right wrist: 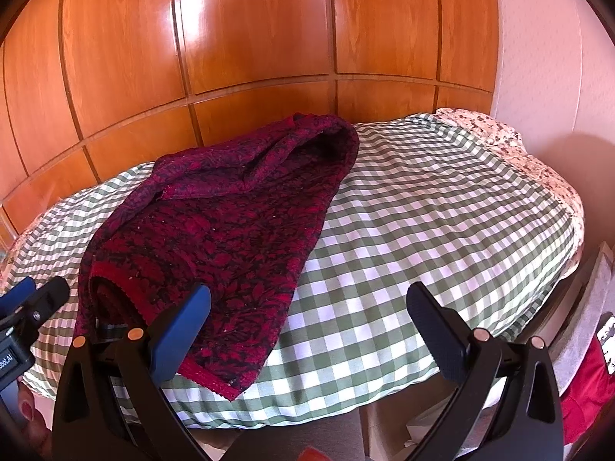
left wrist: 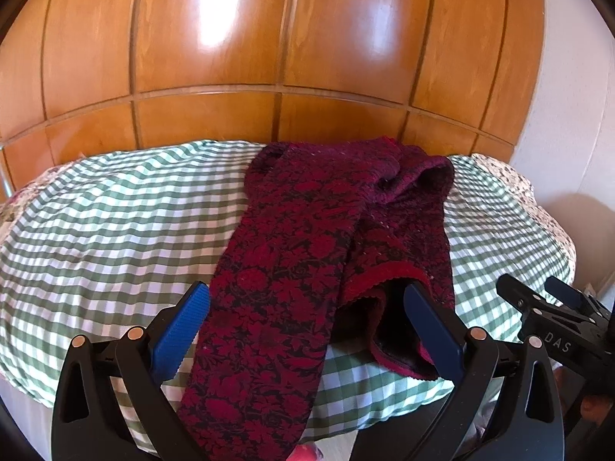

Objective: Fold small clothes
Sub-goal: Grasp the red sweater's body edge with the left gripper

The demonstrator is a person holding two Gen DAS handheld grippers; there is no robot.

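A dark red flowered pair of small trousers (left wrist: pixel 300 261) lies on a green-and-white checked cushion (left wrist: pixel 107 238), legs towards me. My left gripper (left wrist: pixel 307 307) is open, its blue fingers either side of the near leg; the right finger (left wrist: pixel 426 322) sits at the opening of the other leg's cuff. In the right wrist view the garment (right wrist: pixel 223 230) lies to the left. My right gripper (right wrist: pixel 307 307) is open and empty over the checked cushion (right wrist: pixel 423 223), its left finger (right wrist: pixel 184 330) just over the garment's near hem.
A varnished wooden panel wall (left wrist: pixel 250 38) stands right behind the cushion. A white wall (right wrist: pixel 557 57) is on the right. A grey and red bundle (right wrist: pixel 588 376) sits low at the right, off the cushion. The other gripper shows at each view's edge (left wrist: pixel 557 319).
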